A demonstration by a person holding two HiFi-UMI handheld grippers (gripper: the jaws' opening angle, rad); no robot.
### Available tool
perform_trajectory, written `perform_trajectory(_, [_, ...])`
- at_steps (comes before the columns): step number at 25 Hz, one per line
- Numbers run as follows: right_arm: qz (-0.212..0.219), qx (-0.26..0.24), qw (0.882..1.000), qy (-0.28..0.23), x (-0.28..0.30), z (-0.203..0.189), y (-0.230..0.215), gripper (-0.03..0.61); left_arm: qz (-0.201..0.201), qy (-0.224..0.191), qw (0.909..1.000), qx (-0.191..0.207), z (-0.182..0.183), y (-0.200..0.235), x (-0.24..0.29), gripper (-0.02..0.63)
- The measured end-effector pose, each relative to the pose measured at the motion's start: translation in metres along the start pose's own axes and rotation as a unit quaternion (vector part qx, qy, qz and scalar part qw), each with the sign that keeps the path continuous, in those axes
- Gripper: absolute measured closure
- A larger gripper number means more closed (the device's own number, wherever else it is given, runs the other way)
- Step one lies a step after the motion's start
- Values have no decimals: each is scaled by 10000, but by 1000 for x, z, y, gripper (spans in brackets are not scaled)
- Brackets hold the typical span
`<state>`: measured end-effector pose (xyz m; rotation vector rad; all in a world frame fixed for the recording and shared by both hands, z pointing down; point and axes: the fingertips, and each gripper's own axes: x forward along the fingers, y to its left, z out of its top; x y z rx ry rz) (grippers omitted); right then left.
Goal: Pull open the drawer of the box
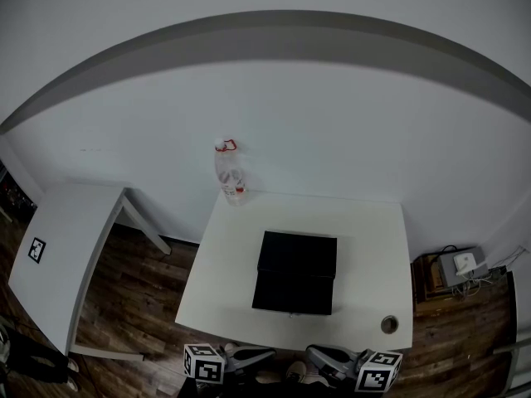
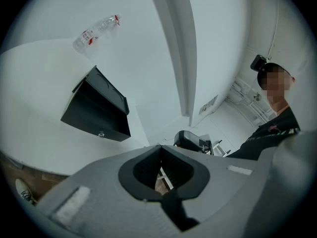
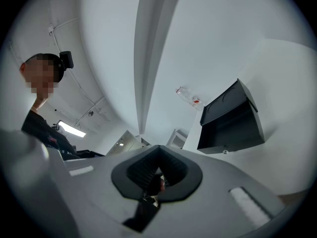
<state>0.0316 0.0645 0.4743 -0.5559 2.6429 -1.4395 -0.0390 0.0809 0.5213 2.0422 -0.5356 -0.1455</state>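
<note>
The fingers [image 2: 144, 168] of the left gripper [image 2: 160, 148] are clenched: their ribbed pads meet at the tip and nothing sits between them. The right gripper [image 3: 158, 148] is the same, its fingers [image 3: 174, 168] pressed together on nothing.

In the head view both grippers sit at the bottom edge, just off the near side of the white table [image 1: 365, 230]. The left cube [image 1: 204, 361] and right cube [image 1: 379, 370] flank the two grey bodies, which lie side by side. Neither gripper touches the box.

The black box [image 1: 296, 259] stands near the middle of the table, well apart from both grippers. Its drawer front faces the near edge and carries a small knob [image 1: 292, 313]. The left gripper view shows that knob [image 2: 101, 133] low on the front, and the drawer looks pushed in under the overhanging top.

A clear bottle [image 1: 230, 177] with red at its neck stands at the far edge of the table, against the wall and behind the box. A small round fitting [image 1: 389, 324] sits in the table's near right corner.

A second white table [image 1: 66, 239] stands to the left on the wood floor, with a square marker [image 1: 36, 249] on it. A grey unit [image 1: 461, 264] with cables lies on the floor at right. Both gripper views catch the person [image 2: 270, 128] in a dark top.
</note>
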Motion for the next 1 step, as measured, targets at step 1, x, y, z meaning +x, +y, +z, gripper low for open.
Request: perform_trajectory(1, [4, -2, 10000, 4, 0, 0, 0, 574, 1, 0, 10000, -1, 0, 0, 0, 609])
